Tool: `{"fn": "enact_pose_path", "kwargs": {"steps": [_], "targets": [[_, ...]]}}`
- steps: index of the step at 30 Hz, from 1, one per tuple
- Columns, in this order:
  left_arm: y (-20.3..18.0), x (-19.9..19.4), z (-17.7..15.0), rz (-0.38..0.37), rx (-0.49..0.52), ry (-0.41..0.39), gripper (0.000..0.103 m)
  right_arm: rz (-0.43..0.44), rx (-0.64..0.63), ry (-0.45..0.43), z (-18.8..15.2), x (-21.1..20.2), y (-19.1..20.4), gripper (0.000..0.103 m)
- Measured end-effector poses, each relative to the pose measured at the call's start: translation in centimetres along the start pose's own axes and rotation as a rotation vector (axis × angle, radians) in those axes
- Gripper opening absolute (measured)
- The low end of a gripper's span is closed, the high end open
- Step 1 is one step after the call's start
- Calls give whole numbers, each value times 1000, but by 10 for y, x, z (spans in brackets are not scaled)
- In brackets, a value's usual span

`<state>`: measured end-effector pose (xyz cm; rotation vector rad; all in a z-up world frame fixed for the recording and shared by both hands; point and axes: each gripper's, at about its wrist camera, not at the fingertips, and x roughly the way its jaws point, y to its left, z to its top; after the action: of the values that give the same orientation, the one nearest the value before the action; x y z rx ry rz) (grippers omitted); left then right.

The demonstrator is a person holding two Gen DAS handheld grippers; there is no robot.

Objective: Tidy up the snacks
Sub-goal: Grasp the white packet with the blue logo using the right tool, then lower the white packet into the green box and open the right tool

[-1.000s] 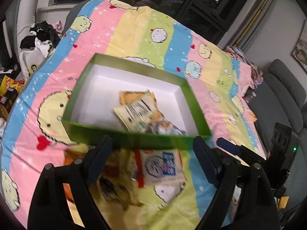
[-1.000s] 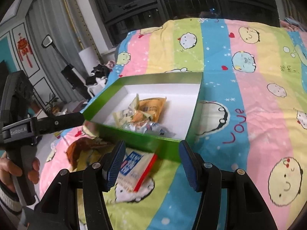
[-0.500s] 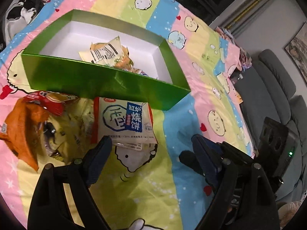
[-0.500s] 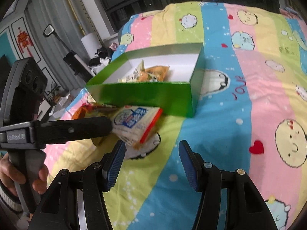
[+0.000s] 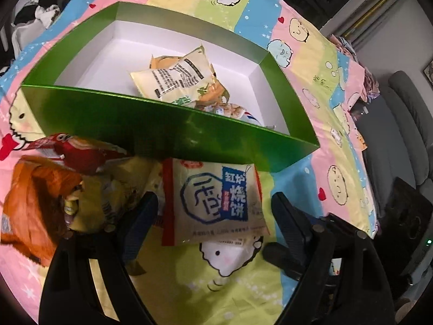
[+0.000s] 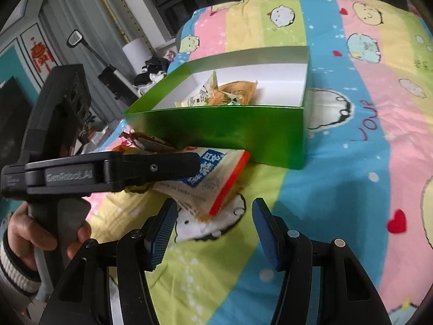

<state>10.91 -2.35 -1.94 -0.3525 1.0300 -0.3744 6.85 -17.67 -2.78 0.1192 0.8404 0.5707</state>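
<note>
A green box [image 5: 167, 132] with a white inside stands on the striped cartoon bedspread [image 5: 238, 292] and holds several snack packets, a pale printed one [image 5: 173, 81] on top. In front of its near wall lies a white packet with a blue label and a red edge [image 5: 213, 203]. My left gripper [image 5: 213, 216] is open, its jaws on either side of that packet without pressing it. In the right wrist view the packet [image 6: 213, 187] tilts up just ahead of my open right gripper [image 6: 215, 230], and a left finger [image 6: 162, 166] reaches over it.
Orange [image 5: 35, 208], red [image 5: 81, 154] and yellow [image 5: 108, 189] packets are heaped left of the white one. A hand in a striped sleeve [image 6: 32, 233] holds the left gripper. A grey sofa [image 5: 406, 124] stands past the bed's right edge, and clothes [image 5: 46, 8] lie at the far left.
Both grippers have come down toward the bedspread in front of the box. The white packet now lies between the left fingers. The right gripper has closed in on its red corner.
</note>
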Motion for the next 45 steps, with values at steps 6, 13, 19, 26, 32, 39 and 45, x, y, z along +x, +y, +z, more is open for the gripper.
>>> {"fn": "enact_pose_path", "kwargs": {"steps": [6,13,19,26,32,39,45], "targets": [[-3,2,-4,-29,45,13,65,15,22,21,7,16,-3,58],[-5,7,-4,-60,45,19,47,9,23,27,7,17,-4,46],[-2,10,-6,-139,24,41,36,25,11,19,6,15,-5,33],[4,5,-11,-226,-33,44,32,83,50,-9,-1,6,-14,27],[-10,-8,-13,-249,-1,13,32,74,34,-39,0,-10,-9,27],[-18,-29,-3,-266,16,-45,32,69,-6,-80,14,-28,4,27],[-19,-43,20,-267,30,-100,32,65,-52,-128,39,-34,13,27]]}}
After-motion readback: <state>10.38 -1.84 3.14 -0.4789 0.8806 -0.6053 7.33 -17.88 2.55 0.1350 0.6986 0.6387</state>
